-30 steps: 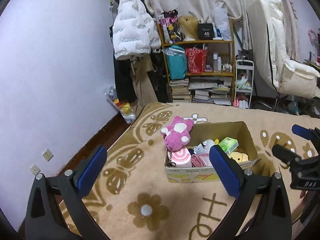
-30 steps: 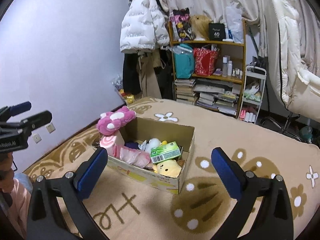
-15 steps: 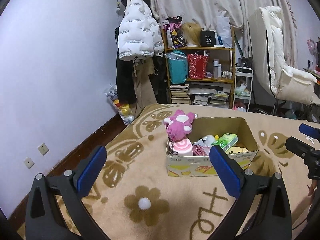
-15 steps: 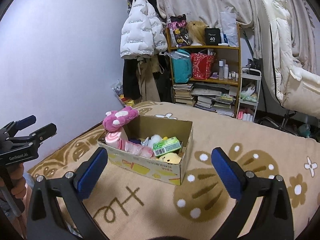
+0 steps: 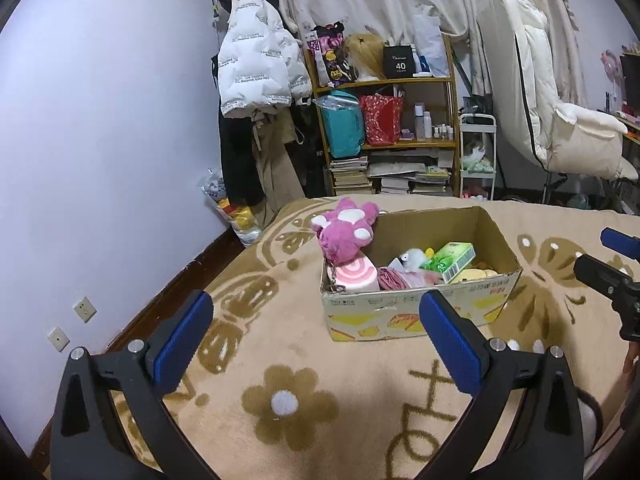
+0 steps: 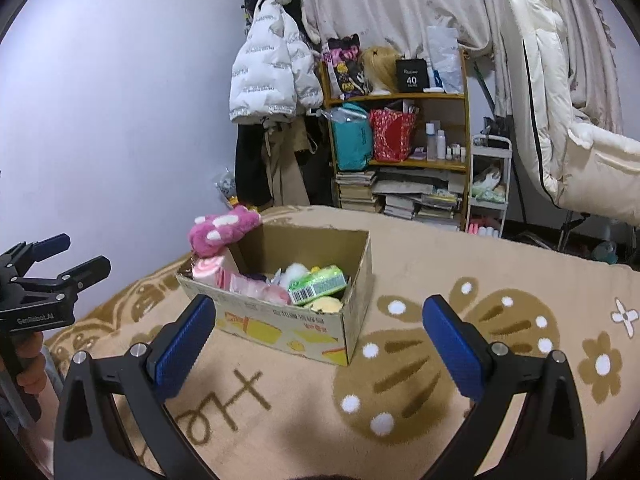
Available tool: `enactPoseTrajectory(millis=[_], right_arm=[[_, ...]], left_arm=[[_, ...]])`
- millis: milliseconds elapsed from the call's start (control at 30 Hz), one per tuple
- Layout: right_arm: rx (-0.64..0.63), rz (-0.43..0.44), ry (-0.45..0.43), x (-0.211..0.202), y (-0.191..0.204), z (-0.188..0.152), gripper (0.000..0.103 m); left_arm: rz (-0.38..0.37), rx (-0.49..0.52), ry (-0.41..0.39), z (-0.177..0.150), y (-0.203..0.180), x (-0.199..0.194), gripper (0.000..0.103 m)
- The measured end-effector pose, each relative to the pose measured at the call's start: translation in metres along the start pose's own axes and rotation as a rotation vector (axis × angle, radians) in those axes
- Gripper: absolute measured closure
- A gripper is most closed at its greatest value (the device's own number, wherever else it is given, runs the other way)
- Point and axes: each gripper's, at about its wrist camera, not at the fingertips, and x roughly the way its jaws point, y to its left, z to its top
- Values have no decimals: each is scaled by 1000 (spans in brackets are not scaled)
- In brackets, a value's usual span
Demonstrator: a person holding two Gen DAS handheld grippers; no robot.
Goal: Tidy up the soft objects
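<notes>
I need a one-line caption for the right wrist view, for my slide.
Open right gripper facing a cardboard box of soft toys on a patterned blanket.

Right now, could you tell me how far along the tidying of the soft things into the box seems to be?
Looks nearly done: the cardboard box on the blanket already holds the pink plush, swirl roll, green tissue pack and yellow toy. Nothing is in hand: the left gripper and right gripper are both open and empty. No loose soft item shows on the blanket, though the plush perches on the box's corner.
</notes>
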Motion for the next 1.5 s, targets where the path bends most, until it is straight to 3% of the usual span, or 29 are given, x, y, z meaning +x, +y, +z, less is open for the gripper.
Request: enactPoseTrajectory(millis=[267, 1033, 1500], right_arm=[[-3, -9, 25, 8, -4, -7, 0], [-6, -30, 35, 7, -6, -9, 0], [4, -45, 26, 8, -3, -8, 0]], left_arm=[[34, -2, -6, -6, -6, 3, 1], [-6, -30, 44, -10, -7, 10, 1], [-19, -23, 36, -11, -11, 9, 1]])
